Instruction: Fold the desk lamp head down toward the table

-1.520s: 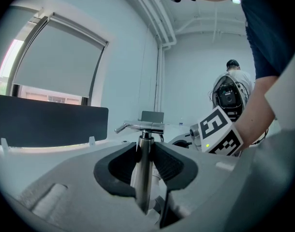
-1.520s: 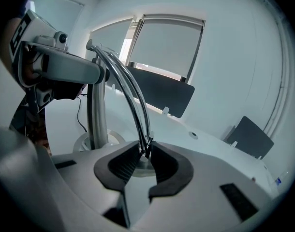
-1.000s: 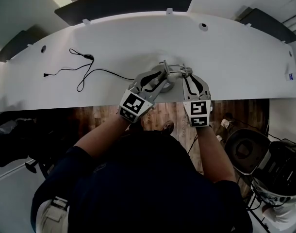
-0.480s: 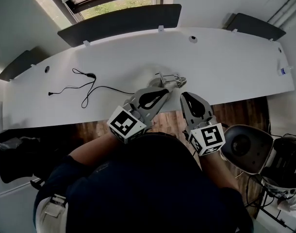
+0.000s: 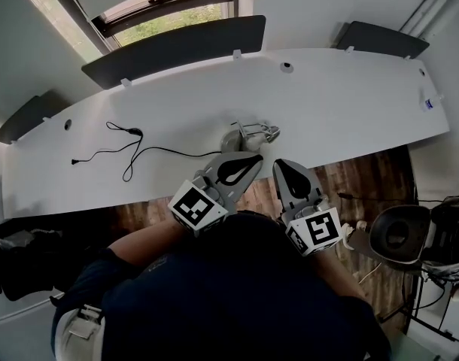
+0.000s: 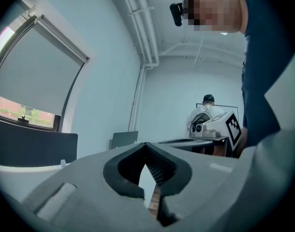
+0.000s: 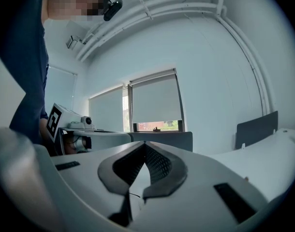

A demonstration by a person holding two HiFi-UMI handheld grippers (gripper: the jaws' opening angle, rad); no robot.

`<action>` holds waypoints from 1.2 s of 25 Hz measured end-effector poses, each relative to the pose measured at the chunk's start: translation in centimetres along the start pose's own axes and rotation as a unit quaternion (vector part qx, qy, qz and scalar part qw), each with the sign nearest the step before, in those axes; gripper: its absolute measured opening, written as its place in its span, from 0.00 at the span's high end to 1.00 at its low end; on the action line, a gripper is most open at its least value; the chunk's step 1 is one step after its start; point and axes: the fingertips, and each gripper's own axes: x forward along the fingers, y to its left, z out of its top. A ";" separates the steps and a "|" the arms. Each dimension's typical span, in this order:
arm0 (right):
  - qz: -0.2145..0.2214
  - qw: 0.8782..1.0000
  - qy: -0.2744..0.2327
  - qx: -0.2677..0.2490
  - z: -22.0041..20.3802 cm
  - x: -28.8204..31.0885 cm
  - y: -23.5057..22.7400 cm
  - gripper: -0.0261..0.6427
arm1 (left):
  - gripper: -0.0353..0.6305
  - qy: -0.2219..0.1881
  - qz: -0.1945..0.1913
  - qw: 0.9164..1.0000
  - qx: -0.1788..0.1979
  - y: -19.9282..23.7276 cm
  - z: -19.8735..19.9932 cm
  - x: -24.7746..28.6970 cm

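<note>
The desk lamp (image 5: 248, 135) lies folded low on the white table (image 5: 342, 104) near its front edge, a small silver shape with its black cable (image 5: 124, 145) running off to the left. My left gripper (image 5: 258, 159) hangs above the table's front edge, just short of the lamp, shut with nothing in it. Beside it, my right gripper (image 5: 277, 164) is also shut and empty. Neither touches the lamp. In the left gripper view the jaws (image 6: 146, 144) meet tip to tip and point level across the room. The right gripper view shows the same closed tips (image 7: 145, 143).
Dark partition panels (image 5: 173, 47) stand along the table's far edge, with a window behind. A round black-and-white object (image 5: 399, 235) sits on the wooden floor at the right. Another person (image 6: 208, 111) is far off in the left gripper view.
Both grippers have let go of the lamp, drawn back toward me and risen. Their jaws, open at the lamp a second ago, have closed. The lamp stays folded on the table.
</note>
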 end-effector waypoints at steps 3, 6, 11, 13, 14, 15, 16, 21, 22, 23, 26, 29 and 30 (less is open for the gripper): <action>0.003 1.000 -0.001 -0.001 -0.1 0.0 0.4 0.94 | 0.94 0.005 -0.006 1.000 0.002 -0.3 -0.3 0.0; 0.004 1.000 -0.001 0.001 -0.3 0.0 0.5 0.95 | 0.94 0.006 -0.007 1.000 0.002 -0.5 -0.6 0.2; 0.006 1.000 -0.003 0.002 -0.3 -0.2 0.7 0.94 | 0.94 0.008 -0.008 1.000 0.001 -0.8 -0.5 0.3; 0.005 1.000 -0.002 0.005 -0.3 -0.4 0.7 0.95 | 0.94 0.008 -0.008 1.000 0.000 -1.0 -0.5 0.3; 0.004 1.000 -0.002 0.006 -0.4 -0.5 0.7 0.95 | 0.94 0.007 -0.008 1.000 0.002 -1.1 -0.5 0.3; 0.005 1.000 -0.001 0.005 -0.4 -0.6 0.8 0.95 | 0.94 0.006 -0.008 1.000 0.002 -1.1 -0.5 0.3; 0.005 1.000 -0.001 0.004 -0.4 -0.6 0.8 0.95 | 0.94 0.005 -0.008 1.000 0.003 -1.1 -0.4 0.3; 0.004 1.000 -0.002 -0.002 -0.7 -0.8 0.5 0.95 | 0.94 0.003 -0.013 1.000 0.004 -1.4 -0.2 0.5; 0.003 1.000 -0.001 -0.001 -0.7 -0.9 0.5 0.95 | 0.94 0.002 -0.014 1.000 0.003 -1.5 -0.2 0.5; 0.002 1.000 0.000 0.001 -0.8 -0.9 0.5 0.95 | 0.94 0.002 -0.017 1.000 0.002 -1.7 -0.1 0.5; 0.004 1.000 0.001 0.005 -0.8 -1.1 0.7 0.95 | 0.94 0.003 -0.014 1.000 -0.001 -1.7 -0.5 0.3; 0.009 1.000 0.002 -0.001 -0.8 -1.1 0.9 0.95 | 0.94 0.003 -0.013 1.000 0.000 -1.8 -0.6 0.2; 0.010 1.000 0.001 -0.004 -0.8 -1.1 0.9 0.95 | 0.94 0.002 -0.013 1.000 0.001 -1.8 -0.6 0.1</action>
